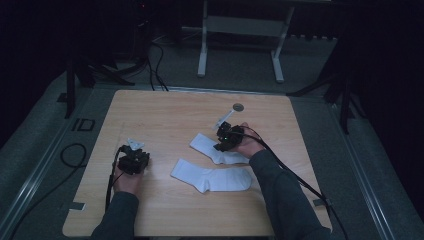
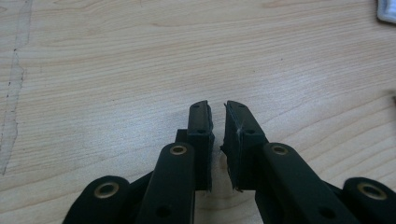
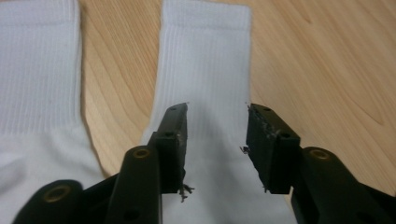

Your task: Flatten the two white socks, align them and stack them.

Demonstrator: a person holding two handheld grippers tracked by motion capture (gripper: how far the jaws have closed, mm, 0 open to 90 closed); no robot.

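Note:
Two white socks lie flat on the wooden table [image 1: 165,112]. In the high view the farther sock [image 1: 210,149] lies by my right gripper [image 1: 223,142], and the nearer sock [image 1: 212,179] lies just in front of it. The right gripper view has my right gripper [image 3: 217,109] open, low over the ribbed leg of the farther sock [image 3: 205,65], one jaw over each side; the nearer sock [image 3: 37,70] is at the left. My left gripper [image 1: 134,156] rests at the table's left. Its jaws [image 2: 217,112] are shut to a thin slit over bare wood, holding nothing.
A small grey round disc [image 1: 238,106] sits near the table's far edge. A white corner of a sock [image 2: 387,11] shows at the top right of the left gripper view. Cables [image 1: 155,65] and a white stand [image 1: 240,30] are on the floor beyond.

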